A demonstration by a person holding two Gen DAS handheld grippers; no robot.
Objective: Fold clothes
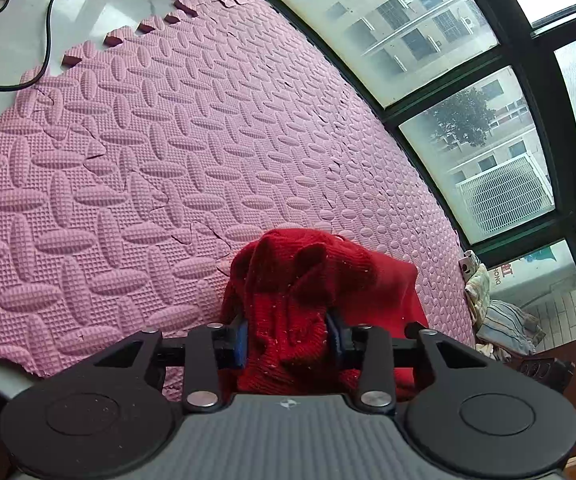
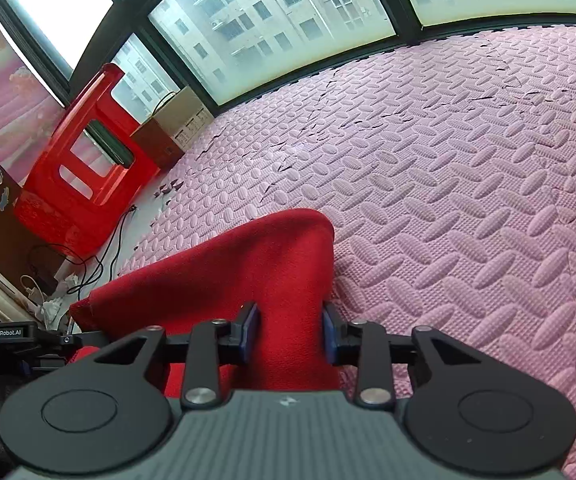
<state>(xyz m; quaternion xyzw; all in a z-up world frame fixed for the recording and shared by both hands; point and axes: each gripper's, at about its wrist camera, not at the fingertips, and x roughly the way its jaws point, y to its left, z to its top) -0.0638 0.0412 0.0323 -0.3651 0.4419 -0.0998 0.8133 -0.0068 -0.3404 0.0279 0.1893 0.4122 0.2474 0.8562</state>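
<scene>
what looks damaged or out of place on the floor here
The pink foam mat is worn: torn slits and lifted flaps along its seams, and loose puzzle-edge pieces scattered at its border on the bare floor. A red stool lies tipped on its side by the window. The red sweater looks fine.

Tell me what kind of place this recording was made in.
Probably a room in a flat, high up: pink foam floor mats run to large windows facing apartment blocks, with a red plastic stool by the wall. Both grippers hold a red knitted garment.
</scene>
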